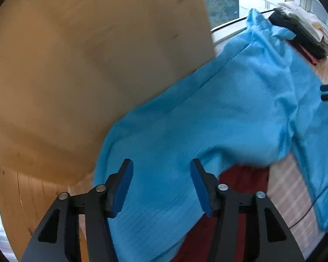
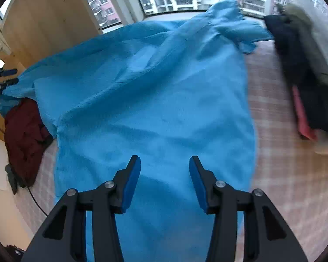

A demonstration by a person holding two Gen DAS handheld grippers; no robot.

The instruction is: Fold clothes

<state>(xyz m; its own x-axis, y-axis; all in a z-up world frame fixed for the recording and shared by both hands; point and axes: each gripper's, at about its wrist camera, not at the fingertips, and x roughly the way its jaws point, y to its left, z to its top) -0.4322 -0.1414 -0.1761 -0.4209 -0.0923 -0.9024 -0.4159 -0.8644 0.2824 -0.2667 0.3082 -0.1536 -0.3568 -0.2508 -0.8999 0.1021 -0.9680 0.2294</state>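
Your blue garment (image 2: 146, 100) lies spread but rumpled across the checked bed (image 2: 273, 113), its far end bunched toward 12 o'clock by the window. Both claws stand wide and hold nothing: the left claw (image 1: 161, 185) hovers over its edge at 9 o'clock, near the dark red garment (image 2: 24, 135); the right claw (image 2: 165, 181) hovers over the near hem. I'd judge this thin ribbed fabric light, limp and prone to drag, so pinch at hem corners or seams, not mid-panel. A stack of clothes (image 2: 299, 69) sits at 2 o'clock.
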